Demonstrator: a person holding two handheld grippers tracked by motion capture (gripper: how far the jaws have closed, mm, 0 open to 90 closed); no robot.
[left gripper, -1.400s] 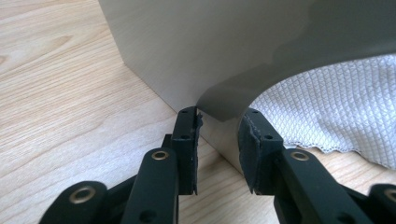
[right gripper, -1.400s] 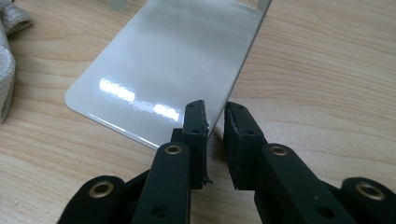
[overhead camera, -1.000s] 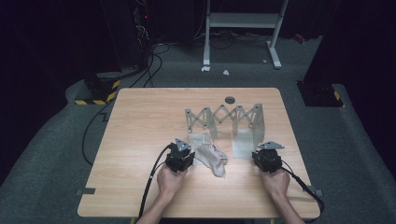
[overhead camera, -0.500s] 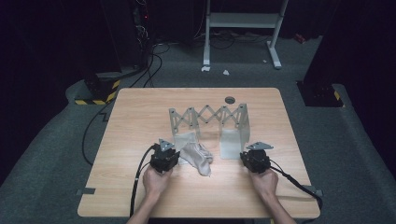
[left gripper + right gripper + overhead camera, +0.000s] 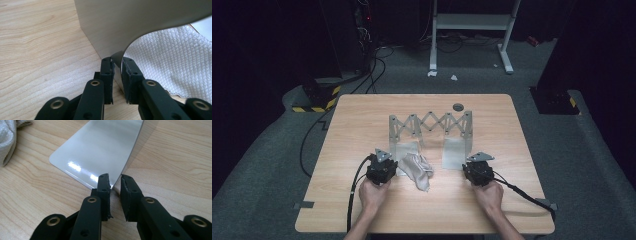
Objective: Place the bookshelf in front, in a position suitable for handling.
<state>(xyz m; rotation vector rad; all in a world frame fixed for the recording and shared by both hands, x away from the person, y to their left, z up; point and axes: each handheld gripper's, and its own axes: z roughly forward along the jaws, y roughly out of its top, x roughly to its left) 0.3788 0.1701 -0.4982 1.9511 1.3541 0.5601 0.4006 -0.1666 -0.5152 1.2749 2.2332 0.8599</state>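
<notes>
A grey scissor-lattice rack (image 5: 430, 123) stands at mid-table, with a thin shiny sheet running forward from each end. My left gripper (image 5: 382, 167) is shut on the near corner of the left sheet (image 5: 130, 22), which curls up over a white mesh cloth (image 5: 172, 62). My right gripper (image 5: 115, 185) pinches the near corner of the right sheet (image 5: 100, 152), which lies almost flat on the wood. The crumpled cloth (image 5: 417, 171) lies between the two grippers, partly under the left sheet (image 5: 404, 149).
A small dark round disc (image 5: 457, 106) lies behind the rack near the far edge of the wooden table (image 5: 362, 130). A cable trails from each gripper toward the near edge. Around the table is grey carpet, with a white stand at the back.
Both grippers have drawn the rack, its sheets and the cloth toward the person and to the left. Most of that shift came early; the last half second shows little movement.
</notes>
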